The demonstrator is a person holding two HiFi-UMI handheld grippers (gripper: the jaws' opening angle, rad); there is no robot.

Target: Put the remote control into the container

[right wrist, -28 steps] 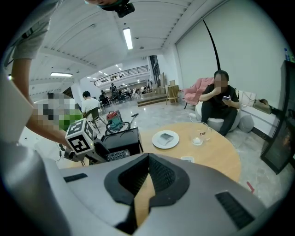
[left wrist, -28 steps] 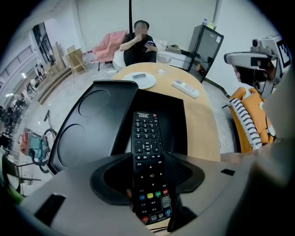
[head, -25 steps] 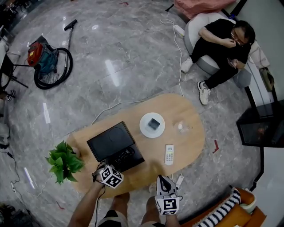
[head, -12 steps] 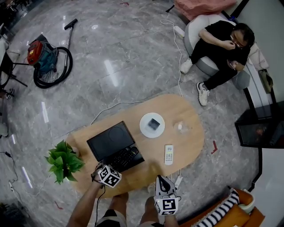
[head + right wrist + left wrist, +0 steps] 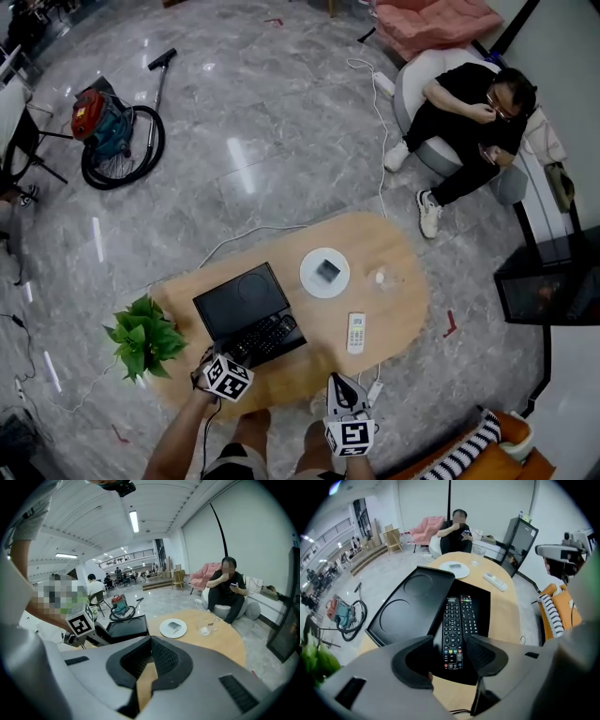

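A black container (image 5: 285,345) stands open on the oval wooden table (image 5: 394,309), its lid (image 5: 239,298) lying beside it. Two black remote controls (image 5: 452,630) lie side by side inside the container (image 5: 485,616). My left gripper (image 5: 450,651) hangs just above the box's near end, pointing steeply down, jaws open and nothing between them. In the head view the left gripper (image 5: 234,361) is at the near table edge. A white remote control (image 5: 356,332) lies on the table right of the box. My right gripper (image 5: 349,386) is shut and empty, held off the near edge.
On the table's far part are a white plate (image 5: 324,273) with a small grey object and a glass (image 5: 382,277). A potted plant (image 5: 145,337) stands at the left end. A person sits on a beanbag (image 5: 469,94) beyond. A vacuum cleaner (image 5: 108,131) and cables lie on the floor.
My left gripper has risen a little and drawn back toward the near edge of the box. The right gripper has stayed put. The head view has shifted slightly.
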